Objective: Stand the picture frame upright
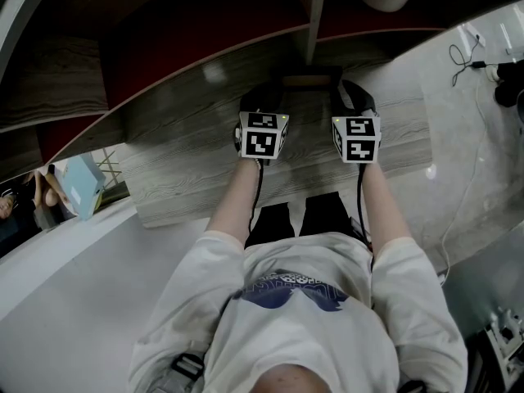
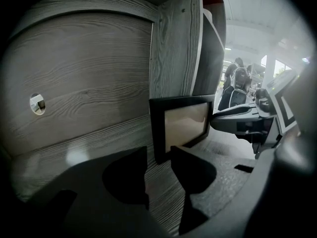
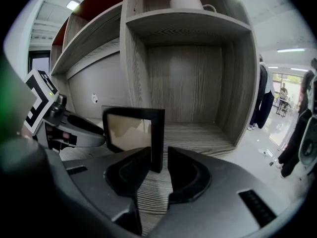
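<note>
While the picture frame [image 3: 130,129] stands upright on the grey wood-grain shelf [image 3: 198,135], a gripper sits at each of its two ends. At the lower centre of the right gripper view, the right gripper [image 3: 158,160] has its jaws parted around the frame's right-hand edge. A thin gap shows beside the right-hand jaw, and the other jaw lies just beside the frame. In the left gripper view, the left gripper [image 2: 158,155] holds its jaws wide apart, with the frame's lower left corner [image 2: 181,125] between the tips and neither jaw pressing on it. The right gripper [image 2: 237,120] comes in from the right of that frame to reach the far edge. From the head view, the two marker cubes sit side by side at centre, above a person's bare forearms. The frame's top edge [image 1: 307,80] shows between the left gripper [image 1: 264,98] and the right gripper [image 1: 354,97]. A white mug [image 3: 185,0] rests on the shelf above, at the top of the frame.
</note>
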